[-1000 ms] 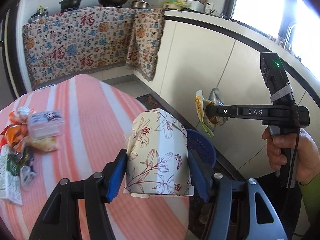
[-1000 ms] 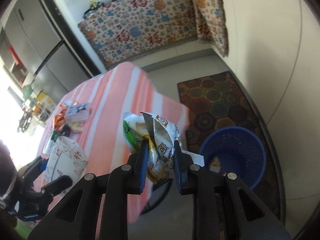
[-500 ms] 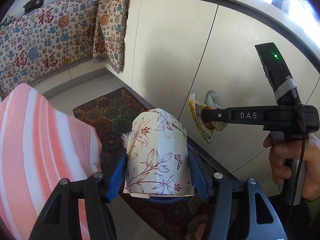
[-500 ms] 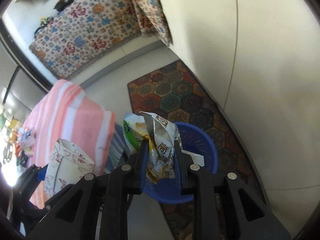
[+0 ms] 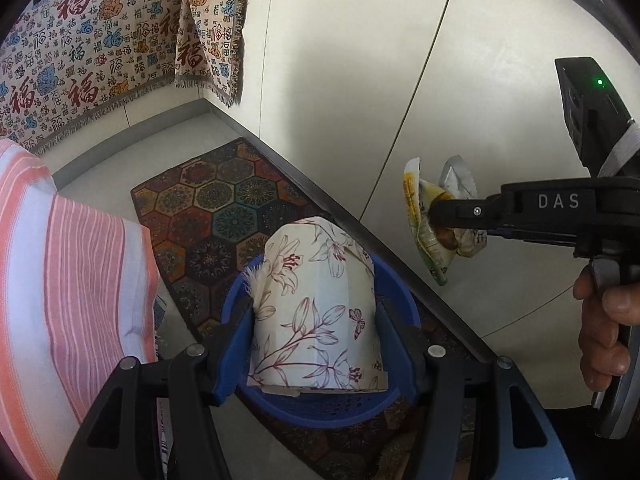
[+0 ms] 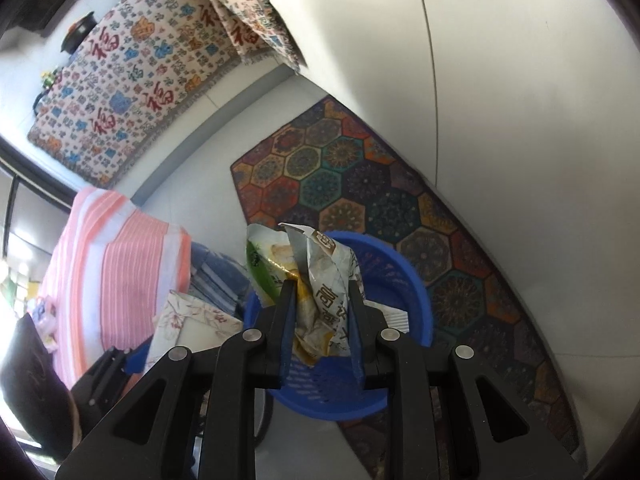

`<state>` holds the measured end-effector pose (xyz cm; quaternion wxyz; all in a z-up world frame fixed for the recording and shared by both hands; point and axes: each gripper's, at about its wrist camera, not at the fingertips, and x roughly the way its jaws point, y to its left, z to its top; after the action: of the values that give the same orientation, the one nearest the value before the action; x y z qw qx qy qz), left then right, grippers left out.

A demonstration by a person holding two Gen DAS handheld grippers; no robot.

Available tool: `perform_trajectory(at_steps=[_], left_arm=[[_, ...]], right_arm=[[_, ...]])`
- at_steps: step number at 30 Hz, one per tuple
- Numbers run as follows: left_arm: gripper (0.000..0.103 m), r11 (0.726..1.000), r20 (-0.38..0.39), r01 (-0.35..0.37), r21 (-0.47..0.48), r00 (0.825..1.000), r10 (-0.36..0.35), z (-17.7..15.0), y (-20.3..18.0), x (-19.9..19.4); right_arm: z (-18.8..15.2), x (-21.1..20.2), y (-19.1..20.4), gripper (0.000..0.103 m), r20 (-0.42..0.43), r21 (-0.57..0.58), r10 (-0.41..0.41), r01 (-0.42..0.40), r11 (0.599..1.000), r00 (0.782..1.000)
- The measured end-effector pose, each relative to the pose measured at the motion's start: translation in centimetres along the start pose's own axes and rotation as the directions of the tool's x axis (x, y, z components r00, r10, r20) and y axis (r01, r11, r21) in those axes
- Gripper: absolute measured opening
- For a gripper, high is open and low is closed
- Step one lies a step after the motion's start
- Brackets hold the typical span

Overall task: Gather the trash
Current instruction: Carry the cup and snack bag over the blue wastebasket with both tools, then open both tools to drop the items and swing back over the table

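Left wrist view: left gripper (image 5: 316, 344) clamped on a floral paper cup (image 5: 316, 312), blue pads flat against both sides, cup held upside down right over the blue bin (image 5: 320, 408). Only the bin's rim and a strip of perforated wall visible here, the inside hidden behind the cup. To the right, right gripper (image 5: 436, 214) seen side-on, marked DAS, pinching a bunch of crumpled wrappers (image 5: 432, 236) in front of the pale cabinet (image 5: 400, 80); a hand (image 5: 604, 332) on its handle, green light on the block above. Wrappers beside the cup, apart from it, past the bin's rim in this view (depth hard to judge).

Right wrist view: same right gripper (image 6: 322, 320) from behind, jaws narrow, closed tight on the wrappers (image 6: 316, 280), green and yellow print with silver lining. Here the wrappers hang directly over the bin (image 6: 416, 300), and the bin's inside does show: mesh wall and something white and flat (image 6: 394, 316) lying in it. Cup (image 6: 188, 328) only partly seen at lower left, with a bit of the left gripper (image 6: 120, 364) below it.

Both views: hexagon-patterned rug (image 5: 224, 204) under the bin, pink striped tablecloth (image 5: 68, 300) to the left, patterned cloth (image 5: 92, 52) hanging along the far counter. Pans on that counter in the right view only.
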<state>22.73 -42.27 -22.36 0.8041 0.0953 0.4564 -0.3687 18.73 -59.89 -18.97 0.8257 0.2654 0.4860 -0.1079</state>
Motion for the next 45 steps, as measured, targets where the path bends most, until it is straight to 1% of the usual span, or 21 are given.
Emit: perform_trajectory(at_steps=[7,9,11,12,13,14,16,18,20,21,24,25,26,30,32,33,34,37,40,42,45], left_arm=[[0.062,1.0,-0.014,0.007,0.007,1.0,-0.007,-0.2,0.1,1.6],[0.065,1.0,-0.011,0.021,0.003,1.0,-0.021,-0.1,0.3,1.9],[0.067,0.999,-0.007,0.036,-0.012,0.999,-0.036,0.0,0.4,2.3],[0.067,0.999,-0.012,0.034,-0.015,0.999,-0.034,0.1,0.4,2.7],[0.067,0.999,-0.021,0.03,-0.012,0.999,-0.03,0.2,0.3,3.0],[0.067,1.0,-0.032,0.024,-0.006,0.999,-0.024,0.4,0.1,3.4],[0.067,1.0,-0.039,0.016,0.004,0.999,-0.016,0.3,-0.1,3.8],[0.067,1.0,-0.034,0.021,0.007,0.999,-0.02,0.1,-0.1,3.7],[0.067,1.0,-0.026,0.023,0.004,0.999,-0.023,0.0,-0.1,3.3],[0.067,1.0,-0.021,0.028,0.0,0.999,-0.028,0.0,-0.1,2.9],[0.067,0.999,0.017,0.048,-0.01,0.999,-0.048,0.1,-0.2,0.5],[0.067,0.999,0.038,0.051,-0.009,0.998,-0.05,0.0,-0.3,-0.7],[0.067,0.999,0.062,0.049,-0.008,0.997,-0.048,-0.2,-0.5,-2.3],[0.067,0.999,0.147,0.036,-0.011,0.989,-0.034,-1.3,-0.5,-8.7],[0.067,1.0,0.176,0.021,-0.008,0.984,-0.019,-2.5,-0.2,-11.9],[0.067,1.0,0.185,0.006,-0.007,0.983,-0.004,-3.2,0.2,-13.2],[0.067,1.0,0.193,-0.008,-0.009,0.981,0.01,-4.0,0.6,-14.4],[0.067,0.998,0.183,-0.058,-0.035,0.981,0.063,-7.0,2.9,-17.2],[0.067,0.988,0.156,-0.128,-0.085,0.978,0.14,-10.4,5.9,-19.4],[0.067,0.975,0.136,-0.192,-0.113,0.969,0.207,-12.5,8.0,-20.5],[0.067,0.948,0.117,-0.273,-0.163,0.949,0.293,-15.3,11.2,-22.4]], right_arm=[[0.5,0.5,0.1,0.024,-0.001,0.005,-0.005,0.005,1.0,1.0],[0.6,0.6,0.2,0.026,0.001,0.002,-0.001,0.001,1.0,1.0],[0.7,0.7,0.3,0.03,0.009,0.004,0.01,-0.01,1.0,1.0],[0.9,0.7,0.4,0.035,0.017,0.006,0.023,-0.024,1.0,1.0],[1.0,0.6,0.4,0.045,0.025,0.006,0.028,-0.029,1.0,0.999],[1.1,0.6,0.6,0.048,0.034,0.007,0.029,-0.029,1.0,0.999],[1.3,0.1,0.7,0.048,0.054,0.005,0.026,-0.027,1.0,0.998],[1.5,-0.5,0.7,0.051,0.079,0.007,0.025,-0.026,1.0,0.997],[1.6,-1.2,0.9,0.058,0.109,0.001,0.007,-0.007,1.0,0.994],[1.6,-1.6,1.1,0.059,0.128,-0.006,-0.007,0.008,1.0,0.992],[1.6,-3.1,1.7,0.07,0.196,-0.024,-0.045,0.051,0.998,0.979],[1.7,-3.7,2.1,0.076,0.223,-0.03,-0.06,0.068,0.997,0.973],[1.7,-4.2,2.4,0.078,0.246,-0.038,-0.073,0.085,0.996,0.967],[1.1,-6.3,5.1,0.079,0.35,-0.119,-0.107,0.158,0.98,0.931],[0.3,-7.1,6.9,0.084,0.393,-0.177,-0.104,0.186,0.966,0.914],[-0.4,-7.4,8.1,0.086,0.407,-0.214,-0.09,0.191,0.958,0.909],[-1.1,-7.5,9.1,0.088,0.413,-0.248,-0.072,0.188,0.95,0.908],[-3.7,-7.5,12.9,0.089,0.399,-0.368,0.001,0.159,0.916,0.917],[-6.7,-6.6,17.3,0.089,0.367,-0.49,0.07,0.129,0.862,0.928],[-8.9,-6.2,19.9,0.089,0.338,-0.547,0.114,0.097,0.831,0.934],[-11.9,-5.5,23.7,0.089,0.281,-0.597,0.173,0.031,0.802,0.944]])
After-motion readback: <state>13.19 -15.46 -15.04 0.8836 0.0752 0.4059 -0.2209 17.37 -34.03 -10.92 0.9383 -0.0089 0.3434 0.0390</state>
